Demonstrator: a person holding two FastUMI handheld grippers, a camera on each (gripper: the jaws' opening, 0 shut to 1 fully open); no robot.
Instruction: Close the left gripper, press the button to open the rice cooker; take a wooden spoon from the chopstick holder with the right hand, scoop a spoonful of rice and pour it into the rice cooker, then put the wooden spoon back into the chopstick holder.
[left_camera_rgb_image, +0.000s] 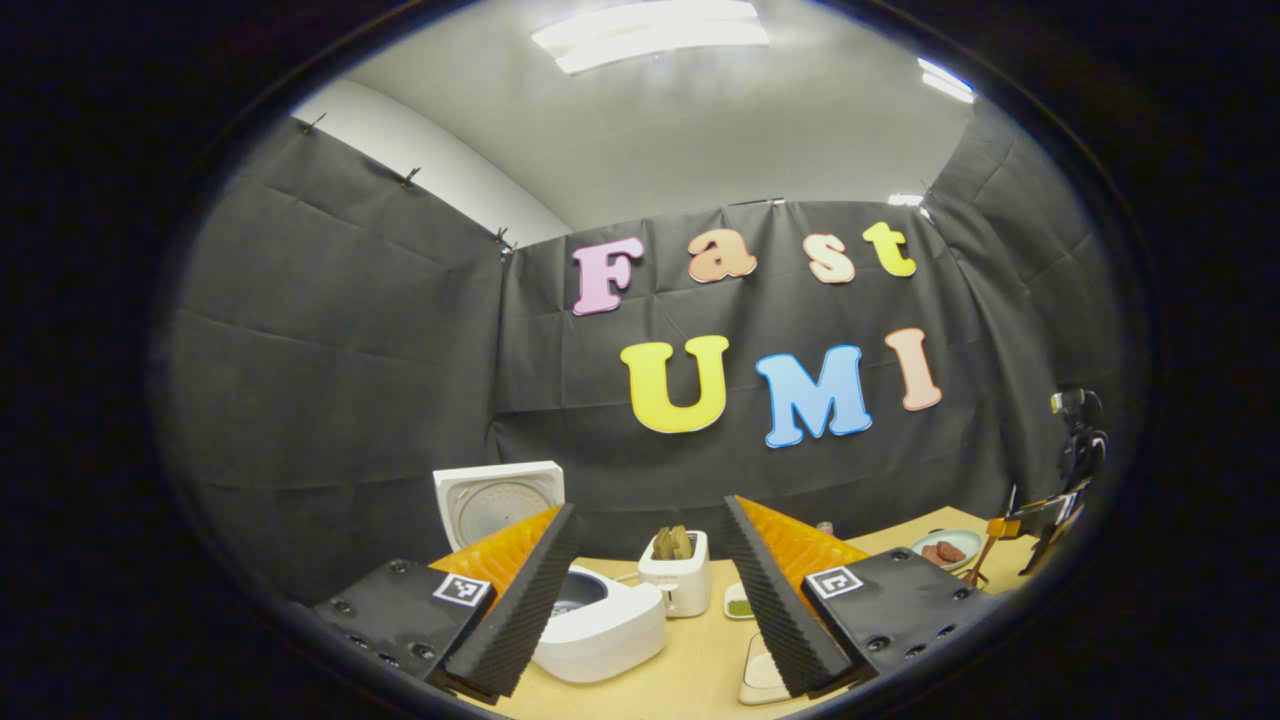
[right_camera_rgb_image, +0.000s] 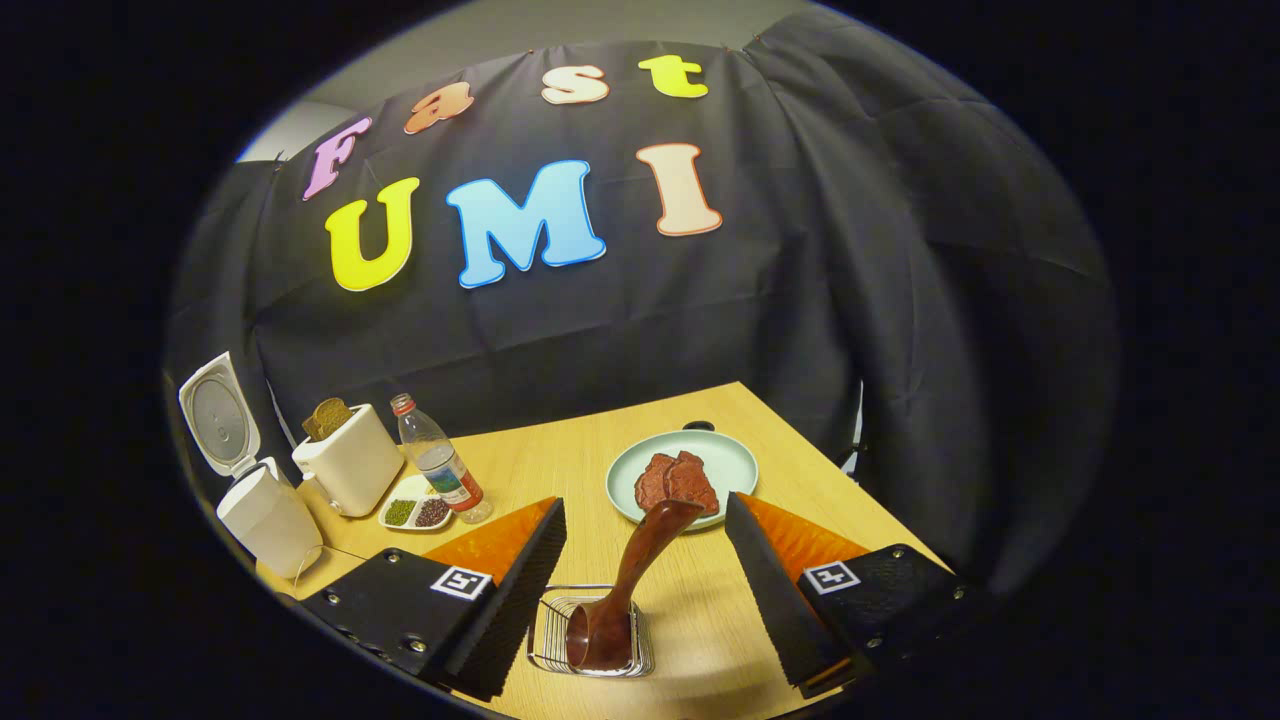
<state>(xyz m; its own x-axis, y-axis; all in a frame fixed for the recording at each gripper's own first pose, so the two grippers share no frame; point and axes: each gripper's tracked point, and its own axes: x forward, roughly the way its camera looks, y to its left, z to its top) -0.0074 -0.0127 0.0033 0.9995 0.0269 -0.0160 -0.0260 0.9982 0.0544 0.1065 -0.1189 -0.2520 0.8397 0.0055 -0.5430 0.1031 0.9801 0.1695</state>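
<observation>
The white rice cooker (right_camera_rgb_image: 262, 510) stands with its lid up near the far left corner of the light wooden table (right_camera_rgb_image: 600, 450), so the button step looks done. A dark brown wooden spoon (right_camera_rgb_image: 630, 580) stands in the wire-mesh chopstick holder (right_camera_rgb_image: 548, 640) at the table's near edge, bowl down, handle rising and leaning away toward the pale green plate (right_camera_rgb_image: 740, 460). The right gripper (right_camera_rgb_image: 645, 590) has its jaws wide apart, one on either side of the spoon and touching neither; the handle's long axis runs roughly upright between them, so a short advance and a squeeze should take it. The left gripper (left_camera_rgb_image: 650, 590) hovers with jaws apart above the rice cooker (left_camera_rgb_image: 600, 625), holding nothing.
</observation>
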